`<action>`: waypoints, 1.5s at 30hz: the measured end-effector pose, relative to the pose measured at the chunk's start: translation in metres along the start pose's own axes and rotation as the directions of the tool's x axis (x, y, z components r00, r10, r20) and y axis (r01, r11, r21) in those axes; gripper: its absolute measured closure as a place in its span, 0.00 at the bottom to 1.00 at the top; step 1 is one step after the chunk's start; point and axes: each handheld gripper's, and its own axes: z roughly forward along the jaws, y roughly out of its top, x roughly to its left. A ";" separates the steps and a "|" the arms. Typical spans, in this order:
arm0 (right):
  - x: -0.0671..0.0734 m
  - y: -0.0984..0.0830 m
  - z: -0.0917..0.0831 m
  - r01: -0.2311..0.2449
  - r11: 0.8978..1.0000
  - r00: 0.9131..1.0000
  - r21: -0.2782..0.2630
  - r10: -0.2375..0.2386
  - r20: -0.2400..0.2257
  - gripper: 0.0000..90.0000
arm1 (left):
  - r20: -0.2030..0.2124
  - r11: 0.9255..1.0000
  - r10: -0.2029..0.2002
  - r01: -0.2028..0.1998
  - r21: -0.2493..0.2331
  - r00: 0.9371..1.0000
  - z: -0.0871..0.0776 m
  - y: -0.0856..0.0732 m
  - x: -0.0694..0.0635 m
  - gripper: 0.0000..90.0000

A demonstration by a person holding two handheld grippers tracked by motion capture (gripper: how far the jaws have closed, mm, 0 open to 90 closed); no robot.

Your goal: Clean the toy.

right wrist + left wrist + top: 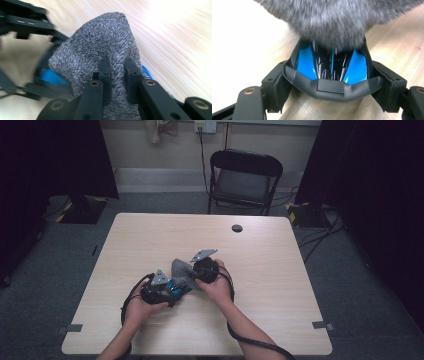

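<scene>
A glossy blue and black object (pixel 329 65) with a black rim sits between the pads (pixel 274 87) of my left gripper (pixel 332 87), which is shut on its two sides. It rests low over the wooden table (pixel 150 235). A fuzzy grey cloth (pixel 100 40) lies draped over the object's far end. My right gripper (pixel 116 65) is shut on a fold of this cloth. In the high view both grippers meet near the table's middle: the left gripper (pixel 172 291), the object (pixel 179 287), the cloth (pixel 182 271) and the right gripper (pixel 194 276).
A black folding chair (pixel 245 175) stands beyond the table's far edge. A round cable hole (pixel 237 228) is in the tabletop near that edge. Dark curtains hang at both sides, and cables lie on the floor at the right (pixel 320 230).
</scene>
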 end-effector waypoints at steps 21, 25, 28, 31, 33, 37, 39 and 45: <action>-0.033 -0.014 0.001 -0.091 0.996 0.992 0.022 0.089 0.086 0.88 | 0.001 1.000 -0.001 0.001 0.000 1.000 0.000 0.000 0.000 0.27; -0.040 -0.017 0.000 -0.102 0.994 0.991 0.031 0.099 0.093 0.88 | 0.001 1.000 -0.001 0.001 -0.001 1.000 0.000 0.000 0.000 0.27; -0.045 -0.021 0.000 -0.122 0.992 0.988 0.035 0.118 0.096 0.88 | 0.001 1.000 -0.001 0.001 -0.001 1.000 0.000 0.000 0.000 0.27; -0.050 -0.025 0.000 -0.139 0.989 0.986 0.043 0.134 0.100 0.88 | 0.001 1.000 0.000 0.000 0.000 1.000 0.000 0.000 0.000 0.27; -0.053 -0.028 0.000 -0.151 0.988 0.984 0.040 0.146 0.100 0.88 | 0.001 1.000 0.000 0.000 0.000 1.000 0.000 0.000 0.000 0.27; -0.057 -0.030 -0.002 -0.145 0.988 0.983 0.051 0.138 0.124 0.88 | 0.001 1.000 0.000 0.000 0.000 1.000 0.000 0.000 0.000 0.27; -0.059 -0.030 -0.003 -0.140 0.989 0.981 0.045 0.132 0.145 0.88 | 0.001 1.000 0.000 0.000 0.000 1.000 0.000 0.000 0.000 0.27; -0.063 -0.029 -0.016 -0.172 0.985 0.971 -0.004 0.170 0.168 0.88 | 0.002 1.000 -0.005 0.005 -0.001 1.000 0.000 0.000 0.000 0.27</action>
